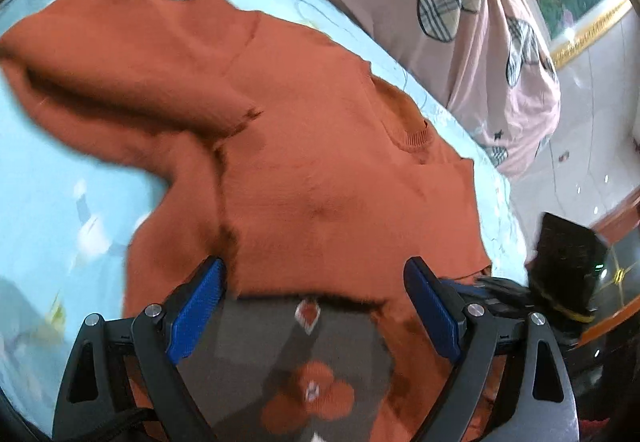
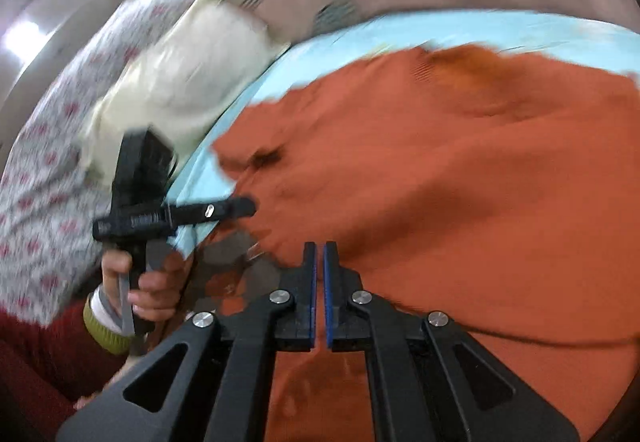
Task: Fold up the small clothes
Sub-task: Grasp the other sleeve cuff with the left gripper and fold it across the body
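Note:
An orange knitted sweater (image 1: 312,145) lies spread on the light blue sheet (image 1: 60,209), one sleeve folded across its upper left. A grey patterned panel with orange shapes (image 1: 304,370) shows at its near end. My left gripper (image 1: 316,270) hovers open over that near end, and there is no cloth between its blue pads (image 1: 196,318). In the right wrist view the same sweater (image 2: 460,181) fills the middle. My right gripper (image 2: 320,248) is shut above its near edge, and I see nothing between the pads. That view is blurred.
A pink quilt with plaid hearts and stars (image 1: 440,1) is bunched along the far side of the bed. A cream pillow (image 2: 180,81) and floral bedding (image 2: 44,169) lie at the left. A person's hand (image 2: 156,290) with a red sleeve holds the left tool's handle. Tiled floor (image 1: 592,121) lies beyond the bed's right edge.

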A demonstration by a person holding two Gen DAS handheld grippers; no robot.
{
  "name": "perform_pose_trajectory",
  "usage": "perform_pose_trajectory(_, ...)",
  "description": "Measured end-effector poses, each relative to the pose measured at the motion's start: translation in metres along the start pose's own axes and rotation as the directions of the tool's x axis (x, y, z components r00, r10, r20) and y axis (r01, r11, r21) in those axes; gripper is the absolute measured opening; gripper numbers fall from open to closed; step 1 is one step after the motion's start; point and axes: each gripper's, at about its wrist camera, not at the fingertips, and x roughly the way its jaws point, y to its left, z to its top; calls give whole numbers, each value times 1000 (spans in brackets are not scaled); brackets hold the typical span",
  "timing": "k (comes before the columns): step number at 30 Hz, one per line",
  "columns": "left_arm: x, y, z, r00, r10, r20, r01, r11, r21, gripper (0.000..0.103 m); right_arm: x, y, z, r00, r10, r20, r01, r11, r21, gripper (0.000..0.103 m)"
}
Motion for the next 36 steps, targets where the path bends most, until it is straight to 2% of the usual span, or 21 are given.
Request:
perform_pose_trajectory(2, 9, -6, 7, 1000, 12, -9, -12, 999, 36, 89, -28, -27, 0, 989, -130, 68, 124, 989, 80, 4)
perform_pose_trajectory(4, 19, -12, 12, 999, 31, -17, -30, 996, 78, 72, -55, -58, 1, 961, -253, 113, 232, 958, 167, 5)
perform_pose_trajectory(6, 28, -23, 16, 999, 39, -35, -34, 989, 143, 21, -78, -91, 5, 918, -381, 107, 343, 901, 267, 8)
perform_pose_trajectory(7, 30, -29, 18, 998, 49, -35, -42, 983, 177, 9, -89, -109, 8, 894, -438, 94, 390, 864, 320, 10)
perform_pose_trajectory(8, 28, -38, 22, 997, 81, -5, -78, 971, 225, 9, -95, -120, 10, 882, -463, 93, 406, 844, 350, 15)
perform_pose_trajectory(10, 13, -54, 37, 980, 156, 124, -187, 934, 304, 8, -102, -140, 15, 869, -486, 92, 416, 819, 395, 38)
perform_pose_trajectory(11, 8, -57, 47, 975, 159, 153, -201, 929, 312, 8, -101, -149, 18, 867, -490, 86, 420, 813, 403, 51)
perform_pose_trajectory(12, 6, -57, 56, 974, 156, 164, -201, 929, 312, 8, -99, -153, 21, 868, -490, 83, 420, 813, 404, 55)
perform_pose_trajectory(16, 22, -57, 62, 977, 175, 120, -207, 917, 341, 9, -66, -161, 33, 893, -451, 18, 414, 835, 363, 55)
perform_pose_trajectory(18, 28, -58, 52, 974, 197, 108, -223, 905, 362, 9, -42, -165, 38, 885, -462, -55, 454, 832, 319, 51)
perform_pose_trajectory(19, 31, -55, 45, 975, 201, 96, -222, 906, 360, 9, -33, -163, 40, 878, -473, -69, 471, 831, 298, 38)
perform_pose_trajectory(20, 32, -50, 38, 976, 201, 83, -218, 910, 353, 9, -33, -161, 42, 876, -479, -61, 476, 833, 283, 11)
perform_pose_trajectory(22, 36, -46, 30, 975, 211, 69, -222, 914, 340, 9, -51, -161, 43, 889, -459, 0, 432, 837, 337, 11)
perform_pose_trajectory(24, 37, -49, 27, 973, 215, 78, -229, 910, 345, 9, -71, -167, 41, 877, -478, 52, 426, 822, 378, 10)
perform_pose_trajectory(27, 30, -59, 31, 981, 160, 110, -190, 913, 361, 9, -65, -185, 33, 882, -472, 7, 427, 804, 414, 11)
perform_pose_trajectory(29, 35, -63, 35, 981, 158, 112, -189, 913, 363, 9, -57, -186, 31, 875, -484, -19, 448, 794, 411, 13)
perform_pose_trajectory(31, 47, -62, 36, 976, 194, 95, -216, 904, 369, 9, -62, -177, 32, 850, -527, -11, 484, 770, 416, 20)
perform_pose_trajectory(32, 53, -59, 36, 975, 207, 80, -222, 904, 365, 9, -69, -164, 33, 812, -584, 4, 533, 743, 405, 21)
perform_pose_trajectory(33, 56, -56, 36, 975, 215, 61, -223, 907, 357, 10, -77, -157, 33, 801, -599, 25, 542, 741, 397, 21)
perform_pose_trajectory(35, 58, -49, 34, 974, 221, 42, -222, 913, 343, 14, -83, -136, 30, 834, -545, 81, 481, 792, 375, 22)
perform_pose_trajectory(36, 58, -46, 34, 973, 225, 42, -226, 914, 336, 17, -74, -124, 29, 881, -468, 74, 420, 845, 332, 28)
